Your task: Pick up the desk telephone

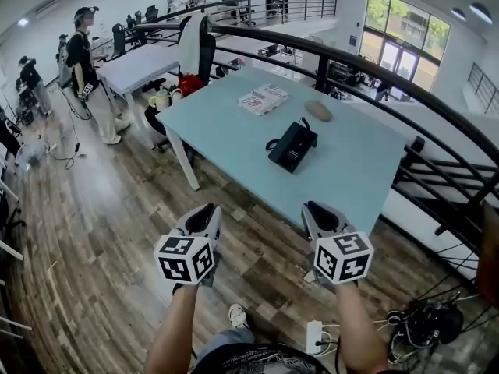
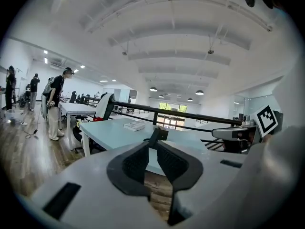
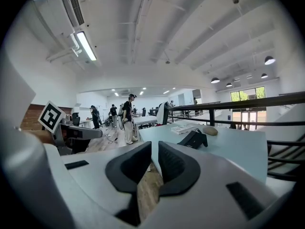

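Observation:
A black desk telephone (image 1: 292, 145) lies with its coiled cord on the pale blue table (image 1: 355, 174), near the middle. Both grippers hang over the wooden floor, short of the table's near edge and well apart from the phone. My left gripper (image 1: 204, 215) is to the left, my right gripper (image 1: 320, 211) to the right. In the left gripper view the phone (image 2: 158, 134) shows just beyond the left gripper (image 2: 153, 145), whose jaws are barely parted and hold nothing. In the right gripper view the phone (image 3: 197, 139) lies ahead and to the right of the right gripper (image 3: 155, 146), also barely parted and holding nothing.
A stack of papers (image 1: 263, 99) and a tan oval object (image 1: 317, 111) lie farther back on the table. A black railing (image 1: 374, 67) curves behind it. An office chair (image 1: 199, 49) stands at the far left end. People (image 1: 82, 61) stand at the left. A power strip (image 1: 314, 336) and cables (image 1: 425, 322) lie on the floor.

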Available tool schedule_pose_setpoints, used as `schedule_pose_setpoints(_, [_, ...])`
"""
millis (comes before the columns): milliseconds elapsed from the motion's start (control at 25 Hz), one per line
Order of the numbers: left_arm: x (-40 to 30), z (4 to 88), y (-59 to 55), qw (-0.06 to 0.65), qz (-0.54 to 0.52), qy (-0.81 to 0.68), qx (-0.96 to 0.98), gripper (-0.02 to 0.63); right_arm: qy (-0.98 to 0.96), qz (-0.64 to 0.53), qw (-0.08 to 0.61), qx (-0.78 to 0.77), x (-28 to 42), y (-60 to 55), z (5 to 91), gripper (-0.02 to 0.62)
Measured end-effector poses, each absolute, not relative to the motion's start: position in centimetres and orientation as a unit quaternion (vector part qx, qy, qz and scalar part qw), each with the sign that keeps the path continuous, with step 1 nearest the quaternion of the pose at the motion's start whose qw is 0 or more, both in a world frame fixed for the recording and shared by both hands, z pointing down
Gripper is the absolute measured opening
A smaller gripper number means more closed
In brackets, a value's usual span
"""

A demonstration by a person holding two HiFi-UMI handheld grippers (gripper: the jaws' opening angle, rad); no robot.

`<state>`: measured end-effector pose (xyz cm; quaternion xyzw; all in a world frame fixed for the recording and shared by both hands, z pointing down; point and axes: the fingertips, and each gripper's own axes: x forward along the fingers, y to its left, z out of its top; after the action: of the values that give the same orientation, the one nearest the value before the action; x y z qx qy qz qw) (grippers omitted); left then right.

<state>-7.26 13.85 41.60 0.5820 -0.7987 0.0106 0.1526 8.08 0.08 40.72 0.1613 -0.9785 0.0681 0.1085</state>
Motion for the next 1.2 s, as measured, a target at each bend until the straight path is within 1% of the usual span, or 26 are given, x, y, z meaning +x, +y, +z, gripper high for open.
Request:
schedule_pose_setpoints(320, [-14.4, 41.3, 10.6, 0.158, 0.006, -0.773, 0.614, 0.084, -0.970, 0.079, 0.117, 0.200, 2.3, -2.2, 41.2, 0.043])
schedule_pose_setpoints(520, [-17.5, 41.7, 9.2, 0.167, 0.002, -0.756, 0.633, 0.110, -0.964, 0.083, 0.121, 0.223, 0.0, -2.8, 41.3, 0.063])
schedule_pose_setpoints(840, [-19.9, 42.9, 5.9, 0.184, -0.006, -0.729, 0.660, 0.140, -0.955, 0.091, 0.125, 0.253, -1.3, -4.7, 42.0, 0.094])
schedule_pose_setpoints(1000, [-20.8, 43.3, 3.8, 0.190, -0.016, -0.718, 0.669, 0.141, -0.952, 0.100, 0.117, 0.266, -1.5, -6.5, 42.5, 0.114])
schedule_pose_setpoints(1200, [-21.6, 44.1, 0.4, 0.200, -0.014, -0.696, 0.690, 0.159, -0.947, 0.111, 0.115, 0.277, -2.4, -9.1, 43.2, 0.144])
